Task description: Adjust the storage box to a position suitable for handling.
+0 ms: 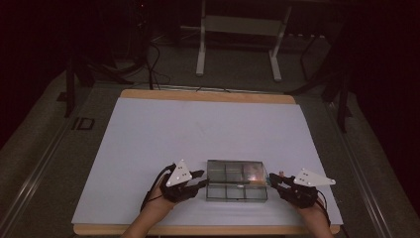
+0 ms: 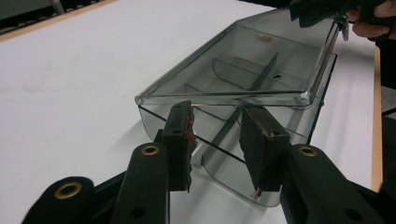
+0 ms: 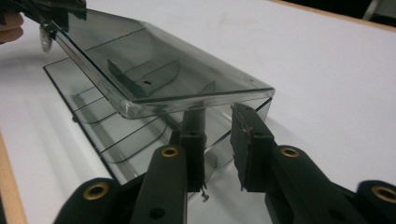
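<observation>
Smoky translucent plastic is forming the compartment box, which is sitting near the table edge at six o'clock, its thin dividers showing through and its lid tilting up above the tray. At its nine o'clock end the left gripper is standing with jaws parted and nothing clamped, and at three o'clock the right gripper is doing likewise. Dim light is blurring the box's contents, and the lid's far corners are getting cut off behind the opposite gripper.

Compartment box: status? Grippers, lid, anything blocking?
Left gripper and right gripper open at box ends. Compartment box lid partly raised. White table: nothing blocking.
</observation>
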`<state>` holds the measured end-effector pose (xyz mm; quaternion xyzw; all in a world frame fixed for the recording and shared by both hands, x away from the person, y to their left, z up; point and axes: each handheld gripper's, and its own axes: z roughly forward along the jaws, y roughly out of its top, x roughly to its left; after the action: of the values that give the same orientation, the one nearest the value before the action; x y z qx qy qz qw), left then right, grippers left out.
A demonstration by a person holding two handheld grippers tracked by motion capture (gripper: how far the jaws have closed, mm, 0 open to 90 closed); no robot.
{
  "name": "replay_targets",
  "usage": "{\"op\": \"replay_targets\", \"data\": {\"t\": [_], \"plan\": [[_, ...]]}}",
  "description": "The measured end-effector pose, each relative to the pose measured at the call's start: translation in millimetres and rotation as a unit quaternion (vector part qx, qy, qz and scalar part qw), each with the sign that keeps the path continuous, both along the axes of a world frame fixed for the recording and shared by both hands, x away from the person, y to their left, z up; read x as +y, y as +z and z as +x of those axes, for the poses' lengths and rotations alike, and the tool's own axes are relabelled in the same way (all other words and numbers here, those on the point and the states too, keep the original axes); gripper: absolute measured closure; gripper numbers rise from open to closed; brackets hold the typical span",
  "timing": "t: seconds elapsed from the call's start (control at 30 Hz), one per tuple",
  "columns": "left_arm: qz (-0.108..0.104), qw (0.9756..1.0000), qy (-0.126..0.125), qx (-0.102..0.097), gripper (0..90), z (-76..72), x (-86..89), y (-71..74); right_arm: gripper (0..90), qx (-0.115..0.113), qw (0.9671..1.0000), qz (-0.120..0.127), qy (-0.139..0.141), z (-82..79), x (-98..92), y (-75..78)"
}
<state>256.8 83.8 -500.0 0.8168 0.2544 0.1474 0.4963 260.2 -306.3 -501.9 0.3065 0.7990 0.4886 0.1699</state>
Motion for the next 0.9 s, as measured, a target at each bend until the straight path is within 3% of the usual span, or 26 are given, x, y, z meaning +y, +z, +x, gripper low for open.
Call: {"op": "replay_targets", "data": {"t": [0.37,0.47,0.9], "plan": [[-0.01,0.9998,0.0,-0.019,63.9,6.4,-2.8,8.5,71.5,-0.022,0.9997,0.003,-0.002,6.6,2.8,8.2],[-0.012,0.9994,0.002,-0.031,63.6,9.5,-4.3,12.6,71.4,-0.029,0.9996,0.003,0.0,10.0,5.4,11.2],[-0.015,0.9987,0.012,-0.047,63.3,21.4,-6.0,20.8,74.2,-0.046,0.9989,0.006,-0.002,20.4,9.8,16.9]]}}
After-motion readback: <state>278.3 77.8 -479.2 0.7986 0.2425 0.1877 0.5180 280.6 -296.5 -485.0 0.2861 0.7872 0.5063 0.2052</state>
